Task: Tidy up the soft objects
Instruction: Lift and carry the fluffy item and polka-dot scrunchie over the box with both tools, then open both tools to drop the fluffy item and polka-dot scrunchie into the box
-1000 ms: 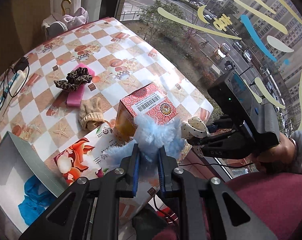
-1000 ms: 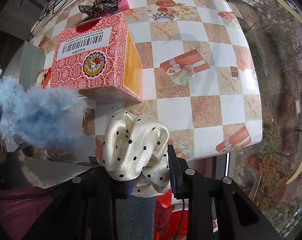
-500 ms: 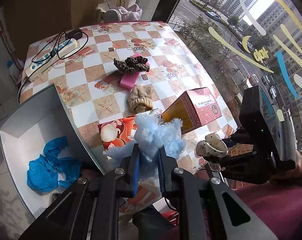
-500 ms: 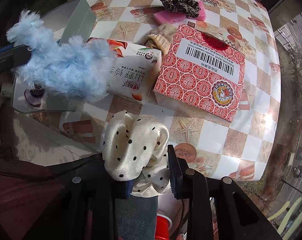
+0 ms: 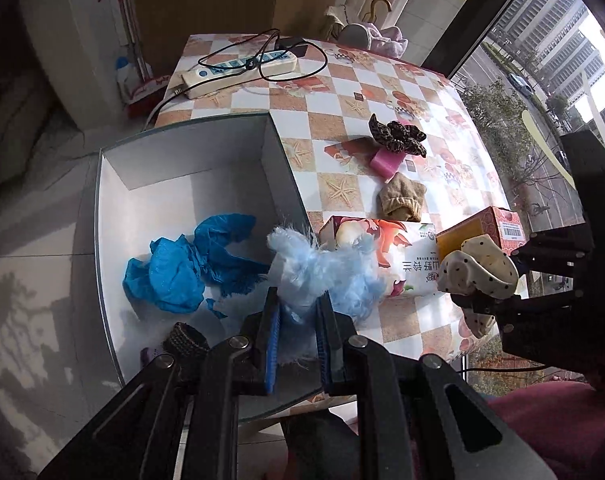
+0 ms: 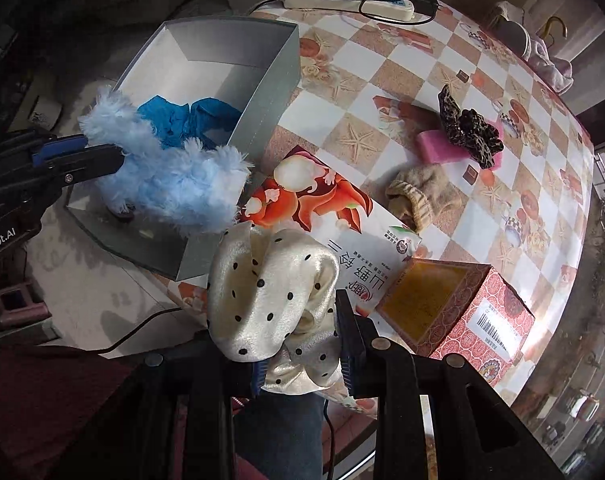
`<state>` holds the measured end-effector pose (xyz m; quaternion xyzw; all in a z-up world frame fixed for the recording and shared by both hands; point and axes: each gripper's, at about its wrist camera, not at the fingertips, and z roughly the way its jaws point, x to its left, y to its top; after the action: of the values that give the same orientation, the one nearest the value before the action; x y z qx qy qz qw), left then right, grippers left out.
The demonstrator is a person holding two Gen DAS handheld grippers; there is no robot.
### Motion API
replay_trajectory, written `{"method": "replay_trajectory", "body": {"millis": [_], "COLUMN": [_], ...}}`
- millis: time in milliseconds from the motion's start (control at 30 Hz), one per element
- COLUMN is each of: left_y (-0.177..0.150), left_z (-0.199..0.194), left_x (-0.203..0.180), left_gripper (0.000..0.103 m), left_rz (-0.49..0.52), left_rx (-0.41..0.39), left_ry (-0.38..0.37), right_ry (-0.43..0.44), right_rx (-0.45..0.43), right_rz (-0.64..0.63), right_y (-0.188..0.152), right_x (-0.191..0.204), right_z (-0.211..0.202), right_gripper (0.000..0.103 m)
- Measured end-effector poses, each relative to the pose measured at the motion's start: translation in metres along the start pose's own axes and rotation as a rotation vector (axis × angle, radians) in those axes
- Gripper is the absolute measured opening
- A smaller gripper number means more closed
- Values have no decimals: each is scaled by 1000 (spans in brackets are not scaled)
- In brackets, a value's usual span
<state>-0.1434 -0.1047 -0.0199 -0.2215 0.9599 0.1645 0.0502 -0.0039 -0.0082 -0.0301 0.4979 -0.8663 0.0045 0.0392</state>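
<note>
Left gripper (image 5: 296,334) clenched on fluffy pale-blue fabric puff (image 5: 326,272), hanging above open grey box (image 5: 102,216); right gripper (image 6: 302,354) pinching cream polka-dot satin scrunchie (image 6: 270,292) over table edge; I judge both featherlight, squashy; satin slippery, grip bunched middle

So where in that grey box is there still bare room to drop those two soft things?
The grey box has bare floor along its far end, beyond the blue cloth. Its near end is crowded: a dark ring lies there, and the fluffy blue scrunchie hangs over it. On the table, bare checks lie between the power strip and the leopard scrunchie.
</note>
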Motion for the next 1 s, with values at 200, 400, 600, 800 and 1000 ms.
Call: {"method": "replay_trajectory", "body": {"millis": [200,400,600,800,1000], "left_y": [-9,-21,-32,-38,-38], "left_z": [0,0,1,5,9], "left_x": [28,48,61,67,67], "left_gripper": [18,18,18,18,18], "left_rz": [-99,-177,-224,-249,-252], "left_rx": [3,12,24,42,53], "left_ry": [65,108,143,169,177], "right_ry": [49,93,102,94,94], "right_rx": [-13,-13,-20,-28,-30], "right_rz": [-79,-139,-174,-207,-216], "right_y": [35,58,74,85,90], "right_x": [38,70,87,98,103], "right_z": [1,4,5,5,6], "right_gripper": [30,30,30,30,30]}}
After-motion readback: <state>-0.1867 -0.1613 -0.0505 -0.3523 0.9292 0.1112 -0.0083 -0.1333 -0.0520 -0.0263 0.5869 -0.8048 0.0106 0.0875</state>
